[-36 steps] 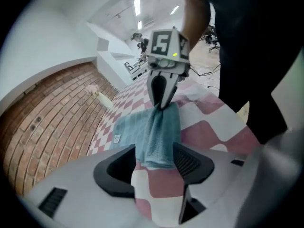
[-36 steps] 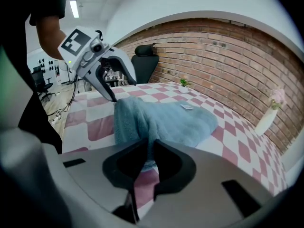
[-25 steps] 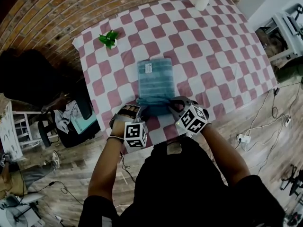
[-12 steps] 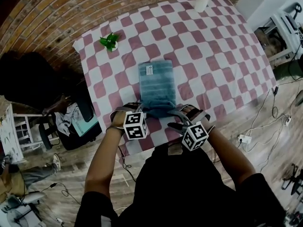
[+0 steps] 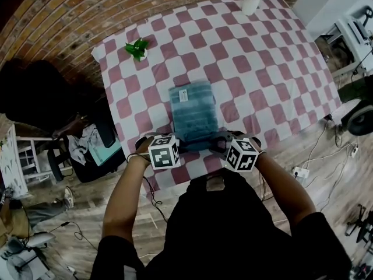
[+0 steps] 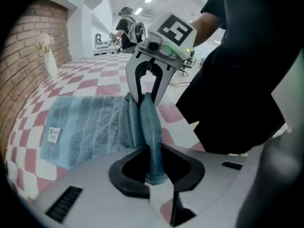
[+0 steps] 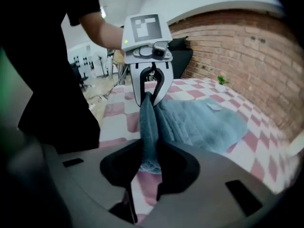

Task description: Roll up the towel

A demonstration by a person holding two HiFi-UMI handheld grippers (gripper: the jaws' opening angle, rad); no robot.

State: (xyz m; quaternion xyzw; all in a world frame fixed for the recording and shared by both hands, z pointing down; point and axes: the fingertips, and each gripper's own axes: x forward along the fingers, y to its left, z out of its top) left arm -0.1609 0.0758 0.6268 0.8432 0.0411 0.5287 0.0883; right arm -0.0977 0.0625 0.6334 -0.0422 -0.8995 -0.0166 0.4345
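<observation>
Closing just now, my left hand-held gripper (image 6: 153, 167) and right hand-held gripper (image 7: 149, 158) each pinch the towel (image 5: 193, 112) at its 6 o'clock edge, seemingly ready to roll it toward 12 o'clock.

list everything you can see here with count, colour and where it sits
towel: 1, blue striped, middle of the table, near edge lifted
table: 1, pink and white checked cloth, fills the upper head view
plant: 1, green in a white pot, table's far left corner
vase: 1, white with pink flowers, table's far edge
power strip: 1, white, floor right of the table
left gripper: 1, grey, jaws just closed further, clamping the towel's near edge
right gripper: 1, grey, jaws just closed further, clamping the same edge
</observation>
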